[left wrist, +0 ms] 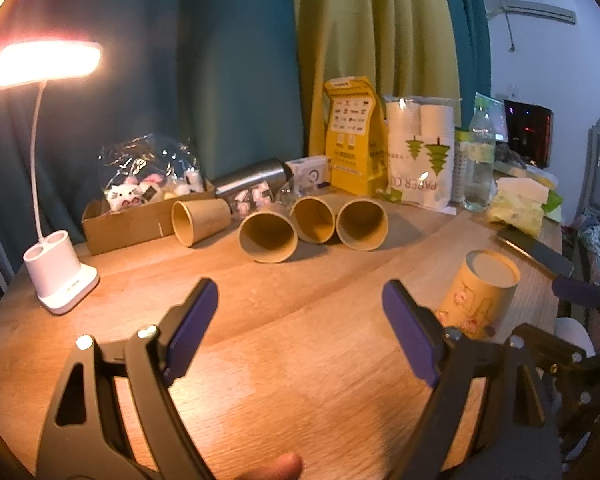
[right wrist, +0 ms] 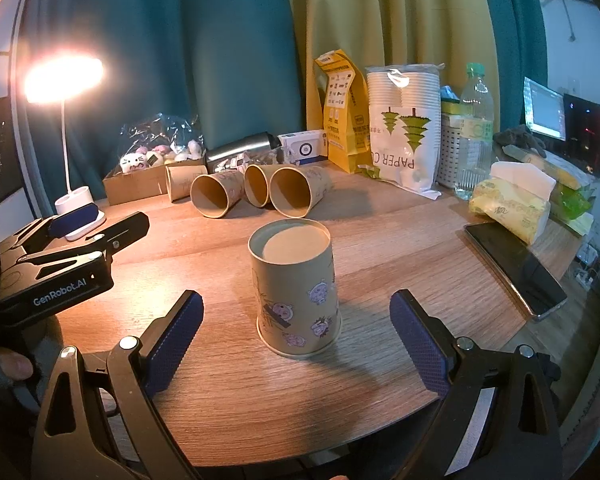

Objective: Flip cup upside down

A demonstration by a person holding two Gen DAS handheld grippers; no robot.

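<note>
My right gripper (right wrist: 296, 320) hangs wide open and empty around the cup (right wrist: 294, 292), already base-up on the bench (right wrist: 400, 240), jaws clear so nothing tips it, while my left gripper (left wrist: 300, 316) waits open, holding nothing.

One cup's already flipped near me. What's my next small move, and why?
Probably send the left tool, open and empty, forward to the nearest lying cup. The flipped cup already stands base up between the open right tool fingers, while four cups lie on their sides.
</note>
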